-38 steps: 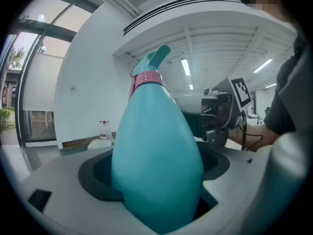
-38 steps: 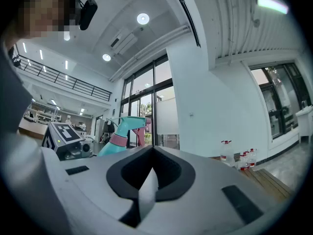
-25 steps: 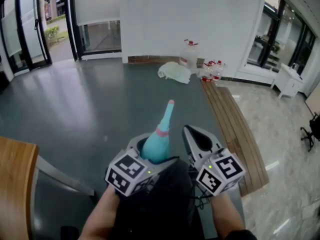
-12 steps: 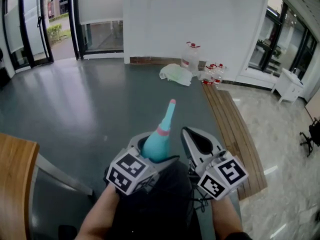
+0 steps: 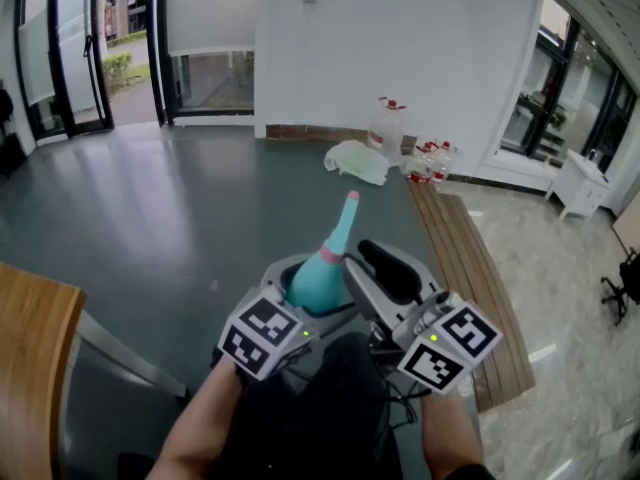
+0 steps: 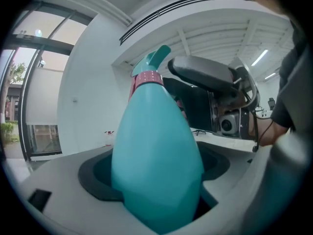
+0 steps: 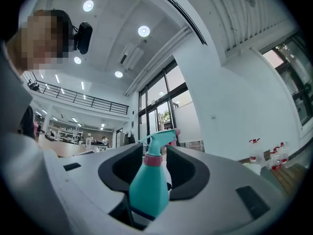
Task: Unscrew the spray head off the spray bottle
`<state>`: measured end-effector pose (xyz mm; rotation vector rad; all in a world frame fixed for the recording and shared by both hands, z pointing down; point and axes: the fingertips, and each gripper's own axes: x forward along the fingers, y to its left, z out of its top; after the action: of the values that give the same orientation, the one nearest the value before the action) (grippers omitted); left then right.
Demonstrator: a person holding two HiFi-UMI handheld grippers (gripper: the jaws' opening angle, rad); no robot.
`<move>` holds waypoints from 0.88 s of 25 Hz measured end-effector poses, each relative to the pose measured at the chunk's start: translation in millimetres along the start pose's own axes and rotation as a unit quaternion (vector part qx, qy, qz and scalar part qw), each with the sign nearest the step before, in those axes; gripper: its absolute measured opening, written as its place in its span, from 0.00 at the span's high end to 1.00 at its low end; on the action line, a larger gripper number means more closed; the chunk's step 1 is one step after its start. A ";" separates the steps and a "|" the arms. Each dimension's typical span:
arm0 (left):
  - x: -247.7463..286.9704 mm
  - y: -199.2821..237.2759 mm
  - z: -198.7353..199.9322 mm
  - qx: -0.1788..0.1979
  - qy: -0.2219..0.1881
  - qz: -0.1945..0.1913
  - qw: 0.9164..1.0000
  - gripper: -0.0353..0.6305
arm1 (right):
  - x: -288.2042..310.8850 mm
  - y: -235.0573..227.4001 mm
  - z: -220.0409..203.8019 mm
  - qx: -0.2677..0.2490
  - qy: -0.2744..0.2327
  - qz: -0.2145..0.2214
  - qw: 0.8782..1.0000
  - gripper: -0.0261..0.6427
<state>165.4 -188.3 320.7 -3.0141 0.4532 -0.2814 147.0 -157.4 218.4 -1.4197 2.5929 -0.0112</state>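
Where the bottle is: the teal spray bottle (image 5: 318, 283) is held up off the floor, near the person and over their lap, leaning away so its top points far and slightly right.
Spray head: the teal spray head (image 5: 346, 216) sits on the neck above a pink collar (image 5: 328, 254); from these views I cannot tell whether it is loosened.
Left gripper: the left gripper (image 5: 312, 286) is clamped around the wide lower body of the bottle, which fills the space between its jaws in the left gripper view.
Right gripper: the right gripper (image 5: 362, 256) is just right of the bottle's neck, its jaws spread and just now opening; in the right gripper view the bottle stands between them with a gap on each side, so the pads are not pressing on it.
Marker cubes: one on each gripper, left (image 5: 262, 336) and right (image 5: 448, 346), nearest the person.
Floor: dark grey floor (image 5: 150, 208) stretches to the far wall.
Wooden strip: a slatted wooden strip (image 5: 470, 268) runs along the right.
Far clutter: a large water jug (image 5: 388, 123), a pale crumpled cloth (image 5: 357, 160) and some small bottles (image 5: 430, 156) are by the far wall.
Near left: a wooden tabletop edge (image 5: 30, 368).
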 end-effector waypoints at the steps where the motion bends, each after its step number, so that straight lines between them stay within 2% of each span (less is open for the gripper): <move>1: -0.1 0.2 -0.3 -0.001 -0.001 0.002 1.000 0.29 | 2.8 0.4 -1.4 0.007 0.003 0.003 1.000 0.72; 7: -0.3 2.1 -2.5 0.017 0.001 0.046 0.999 0.29 | 12.7 -1.0 -18.8 0.022 0.032 -0.006 0.999 0.71; 11: 0.2 3.7 -9.2 0.064 0.019 0.083 0.994 0.29 | 14.5 2.9 -21.4 0.038 0.029 0.001 0.999 0.71; 13: 0.7 2.2 -11.5 0.081 0.026 0.094 0.992 0.29 | 13.0 3.1 -22.0 0.041 0.029 0.001 0.999 0.76; 14: 0.4 1.5 -11.5 0.084 0.027 0.098 0.991 0.29 | 11.6 2.9 -21.9 0.041 0.029 0.000 0.999 0.75; 18: -2.6 -1.1 -11.7 0.089 0.026 0.103 0.990 0.29 | 7.6 6.0 -22.0 0.040 0.021 0.007 0.999 0.75; 22: -7.4 -7.2 -15.1 0.082 0.017 0.079 0.993 0.29 | 6.1 12.8 -25.7 0.028 0.030 0.021 0.999 0.75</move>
<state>157.6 -180.1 335.0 -2.7997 0.6353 -0.3393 128.8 -157.7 241.4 -1.3653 2.6484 -0.1205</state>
